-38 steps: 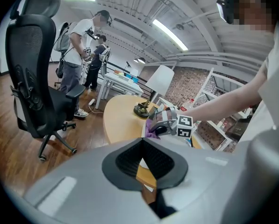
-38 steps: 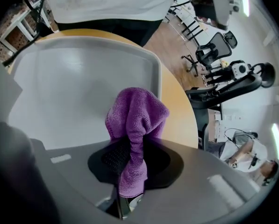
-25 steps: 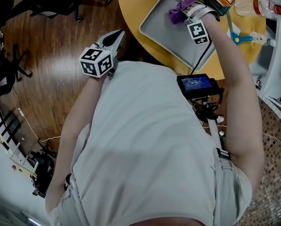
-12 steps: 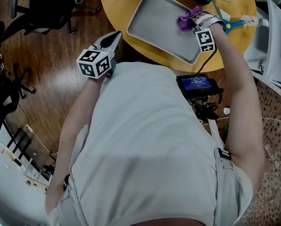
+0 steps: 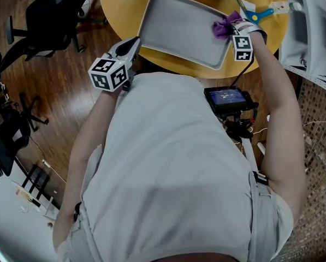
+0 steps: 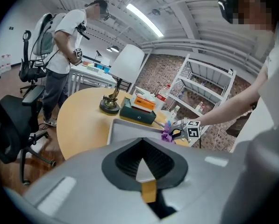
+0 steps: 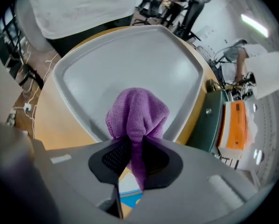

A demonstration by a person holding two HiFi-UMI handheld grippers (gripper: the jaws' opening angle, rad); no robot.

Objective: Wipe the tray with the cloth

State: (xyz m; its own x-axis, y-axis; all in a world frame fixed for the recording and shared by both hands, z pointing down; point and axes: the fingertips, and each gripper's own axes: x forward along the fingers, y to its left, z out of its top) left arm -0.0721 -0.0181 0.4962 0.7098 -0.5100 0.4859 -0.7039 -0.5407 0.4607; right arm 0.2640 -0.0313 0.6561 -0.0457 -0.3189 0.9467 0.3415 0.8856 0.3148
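Note:
A grey rectangular tray (image 5: 173, 26) lies on the round yellow table (image 5: 119, 4). My right gripper (image 5: 232, 29) is shut on a purple cloth (image 5: 225, 27) and holds it down at the tray's right end. In the right gripper view the cloth (image 7: 137, 112) bulges out of the right gripper (image 7: 134, 148) onto the tray floor (image 7: 125, 55), close to the rim. My left gripper (image 5: 131, 44) hovers by the table's near edge, left of the tray, shut and holding nothing. In its own view the left gripper (image 6: 143, 157) looks over the tray (image 6: 127, 129) at the cloth (image 6: 166, 136).
A green box (image 7: 218, 120) with an orange pack on top stands just beyond the tray, beside a lamp base (image 6: 110, 105). A blue-handled tool (image 5: 264, 12) lies right of the tray. Office chairs (image 5: 53, 15) stand on the wood floor. A white shelf rack (image 6: 202, 92) and a standing person (image 6: 64, 41) are farther off.
My right gripper has dragged the purple cloth across the tray to its right end. The left gripper has come closer to the table's edge.

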